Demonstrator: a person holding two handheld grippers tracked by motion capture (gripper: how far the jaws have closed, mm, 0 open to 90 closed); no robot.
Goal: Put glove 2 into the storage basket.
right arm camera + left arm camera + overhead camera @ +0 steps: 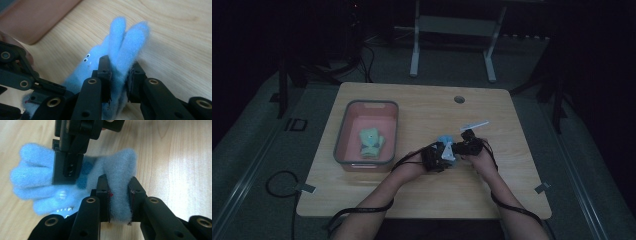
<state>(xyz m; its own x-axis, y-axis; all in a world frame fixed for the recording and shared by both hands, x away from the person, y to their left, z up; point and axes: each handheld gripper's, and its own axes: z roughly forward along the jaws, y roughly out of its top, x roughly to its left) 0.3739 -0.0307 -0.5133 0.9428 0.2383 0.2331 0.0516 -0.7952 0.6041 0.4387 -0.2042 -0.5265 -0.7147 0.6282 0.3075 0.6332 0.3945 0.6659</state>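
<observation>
Left gripper (119,192): jaws clamped on the cuff end of a pale blue glove (75,180), fleece bunched tight between the pads. Right gripper (119,72): jaws pinching the finger end of the same glove, two fuzzy fingers standing up past the pads; in the left gripper view this gripper (68,170) comes down from the top onto the glove's palm side.

Item in hand: one blue fleece glove, small printed eyes and darker spots on the back. We see it held between both grippers just above the wooden table (422,105), right of centre and near the person's edge. Whether any part of it brushes the tabletop we cannot tell.

Adjacent item: pink bin with grey rim (343,131), left on the table, well apart from the grippers. Inside lies a folded greenish glove (371,142).

Status, as we judge it: one glove already stowed in the bin; the blue one gripped at both ends, apparently ready for folding or carrying. Left to do: fold it if wanted, move it left over the rim, release it inside.
</observation>
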